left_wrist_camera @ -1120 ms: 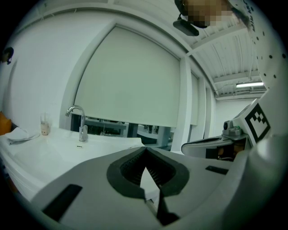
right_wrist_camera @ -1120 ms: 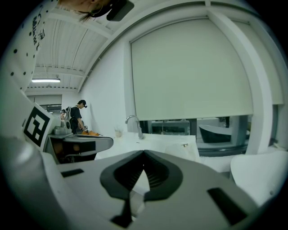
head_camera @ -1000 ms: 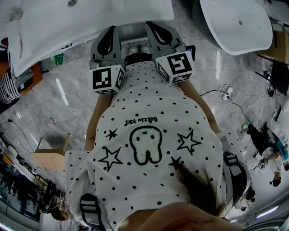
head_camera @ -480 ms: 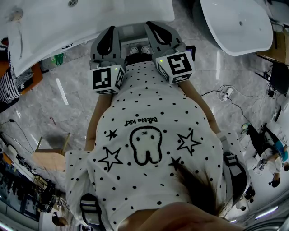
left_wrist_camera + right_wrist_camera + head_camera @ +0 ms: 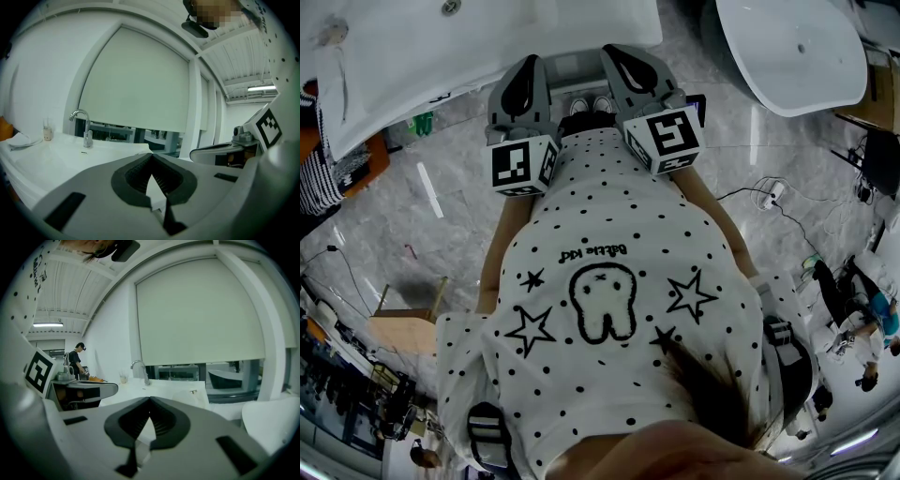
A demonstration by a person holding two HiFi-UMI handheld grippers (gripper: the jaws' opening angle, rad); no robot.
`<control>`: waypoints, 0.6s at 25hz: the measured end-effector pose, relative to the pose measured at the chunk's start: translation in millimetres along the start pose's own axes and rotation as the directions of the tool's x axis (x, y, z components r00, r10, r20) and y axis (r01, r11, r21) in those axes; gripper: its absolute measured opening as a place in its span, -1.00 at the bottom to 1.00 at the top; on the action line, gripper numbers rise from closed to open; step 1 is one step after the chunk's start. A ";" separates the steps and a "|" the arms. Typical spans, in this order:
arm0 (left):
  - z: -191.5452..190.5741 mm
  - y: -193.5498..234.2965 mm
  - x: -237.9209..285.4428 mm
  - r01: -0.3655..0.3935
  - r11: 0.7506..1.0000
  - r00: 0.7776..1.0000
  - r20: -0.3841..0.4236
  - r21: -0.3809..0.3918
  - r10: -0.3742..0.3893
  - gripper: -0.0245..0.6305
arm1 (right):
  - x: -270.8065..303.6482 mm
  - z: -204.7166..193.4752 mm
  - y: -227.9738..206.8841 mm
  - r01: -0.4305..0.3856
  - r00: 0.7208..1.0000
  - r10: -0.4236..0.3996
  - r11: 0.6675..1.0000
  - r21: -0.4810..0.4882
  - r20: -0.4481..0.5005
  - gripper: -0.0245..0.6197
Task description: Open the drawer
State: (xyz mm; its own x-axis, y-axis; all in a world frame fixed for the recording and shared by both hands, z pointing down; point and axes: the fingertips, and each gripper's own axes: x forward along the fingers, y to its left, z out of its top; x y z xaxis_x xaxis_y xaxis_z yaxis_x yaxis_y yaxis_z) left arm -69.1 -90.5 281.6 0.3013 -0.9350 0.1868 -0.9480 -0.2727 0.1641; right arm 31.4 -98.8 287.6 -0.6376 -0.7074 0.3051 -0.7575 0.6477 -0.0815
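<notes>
1. Worktop [image 5: 487, 47]: white, with a sunken basin, running from 10 to 12 o'clock in the head view. You stand close against its front edge.
2. Drawer: no view shows it plainly. The pale panel [image 5: 572, 64] under the worktop edge at 12 o'clock, between your two grippers, is probably its front. No handle can be made out.
3. Left gripper [image 5: 151, 155]: closed and empty, pads meeting at the tip. It is aimed across the worktop towards the tap.
4. Right gripper [image 5: 149, 400]: closed and empty likewise, just beside the left gripper and on the same heading.
5. Tap [image 5: 83, 123]: upright at the back of the basin, well apart from both grippers.
6. Floor cable [image 5: 750, 192]: loose at 3 o'clock, near your feet.

Hazards:
- Closed jaws cannot take a handle, so open one gripper before you reach.
- Both grippers point above the panel. Lowering them blind may knock the worktop edge.
- Stepping back as you pull could snag the cable.
</notes>
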 end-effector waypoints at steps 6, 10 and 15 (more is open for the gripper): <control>0.8 1.3 0.7 -0.003 1.000 1.000 0.001 0.000 0.003 -0.91 | 1.8 0.9 -0.1 -0.003 1.000 0.003 1.000 -0.001 0.001 -0.88; 0.8 1.6 0.7 -0.003 1.000 1.000 0.000 0.001 0.003 -0.91 | 1.9 0.7 1.0 -0.007 1.000 0.007 1.000 -0.007 -0.006 -0.88; 0.8 -3.0 9.6 -0.001 1.000 1.000 -0.006 0.002 0.001 -0.91 | 2.7 0.2 -6.3 -0.014 1.000 0.014 1.000 -0.020 -0.013 -0.88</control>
State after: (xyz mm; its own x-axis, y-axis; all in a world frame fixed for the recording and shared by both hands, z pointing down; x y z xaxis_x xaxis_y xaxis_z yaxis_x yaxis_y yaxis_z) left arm -63.4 -98.9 282.1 0.3006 -0.9340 0.1929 -0.9486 -0.2719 0.1617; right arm 34.4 -104.8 288.7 -0.6465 -0.6945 0.3158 -0.7452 0.6635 -0.0664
